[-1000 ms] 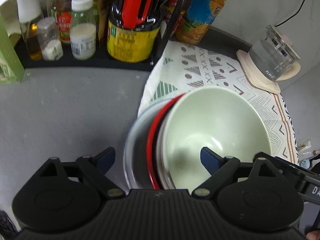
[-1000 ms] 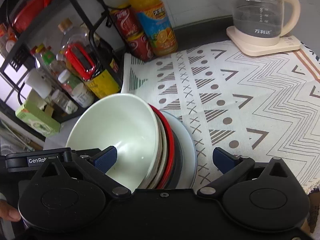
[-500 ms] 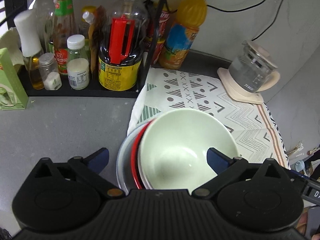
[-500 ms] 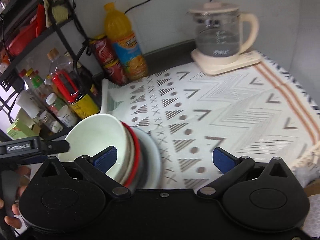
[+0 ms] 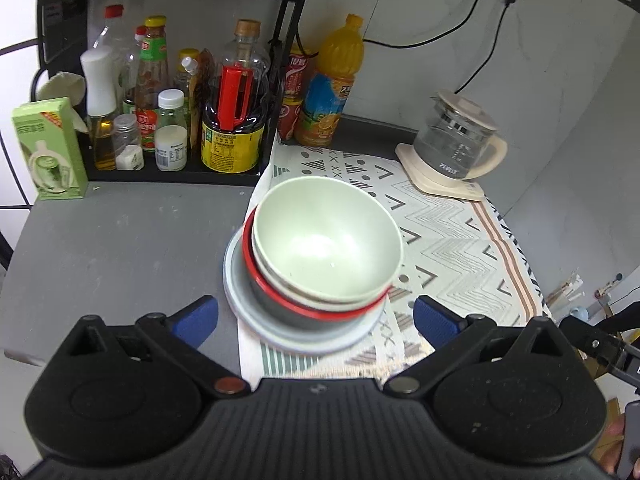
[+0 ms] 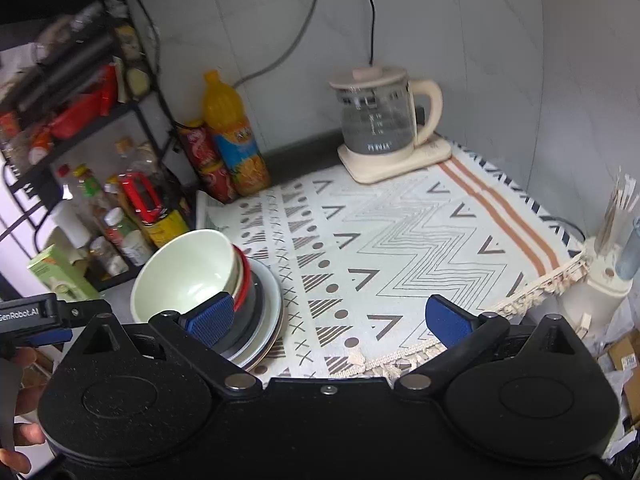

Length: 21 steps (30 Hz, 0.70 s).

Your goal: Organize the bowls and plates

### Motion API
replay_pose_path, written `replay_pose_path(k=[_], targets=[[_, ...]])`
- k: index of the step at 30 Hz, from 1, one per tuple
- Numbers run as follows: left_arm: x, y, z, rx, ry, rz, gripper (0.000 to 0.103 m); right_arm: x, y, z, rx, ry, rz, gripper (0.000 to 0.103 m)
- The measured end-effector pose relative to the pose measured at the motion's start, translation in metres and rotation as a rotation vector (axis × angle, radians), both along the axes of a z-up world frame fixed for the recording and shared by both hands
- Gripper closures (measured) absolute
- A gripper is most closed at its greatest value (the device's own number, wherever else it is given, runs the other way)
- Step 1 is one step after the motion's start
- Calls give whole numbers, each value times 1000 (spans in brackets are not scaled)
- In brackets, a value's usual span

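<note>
A stack of dishes stands at the left edge of the patterned cloth (image 5: 448,232). A pale green bowl (image 5: 324,240) is on top, nested in a white bowl and a red-rimmed dark bowl (image 5: 276,300), all on a light grey plate (image 5: 256,320). The stack also shows in the right wrist view, with the green bowl (image 6: 184,272) on top of the plate (image 6: 272,304). My left gripper (image 5: 316,320) is open and empty, above and in front of the stack. My right gripper (image 6: 328,320) is open and empty, raised to the right of the stack.
A black rack with sauce bottles (image 5: 232,120) and a green carton (image 5: 48,148) stands at the back left. An orange juice bottle (image 5: 328,88) and red cans stand behind the cloth. A glass kettle (image 5: 456,140) sits at the back right. A holder with sticks (image 6: 608,248) stands beyond the cloth's right edge.
Both grippers have pulled up and back from the stack, so the bowls look smaller and farther. The stack stays in place on the cloth's edge.
</note>
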<state>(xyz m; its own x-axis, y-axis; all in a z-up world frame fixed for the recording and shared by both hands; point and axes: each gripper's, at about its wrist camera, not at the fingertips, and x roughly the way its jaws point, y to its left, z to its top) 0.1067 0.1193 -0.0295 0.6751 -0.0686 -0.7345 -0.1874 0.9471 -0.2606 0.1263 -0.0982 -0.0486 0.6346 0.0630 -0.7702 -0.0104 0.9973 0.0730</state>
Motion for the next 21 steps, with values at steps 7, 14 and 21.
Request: replay_pose_path(k=[7, 14, 21], targets=[[-57, -10, 11, 12, -28, 1, 0, -53, -10, 21, -29, -52, -2, 0], [-108, -16, 18, 46, -42, 0, 0, -101, -14, 34, -37, -69, -15, 0], [-145, -16, 26, 73, -55, -6, 0, -138, -11, 46, -2, -62, -33, 0]])
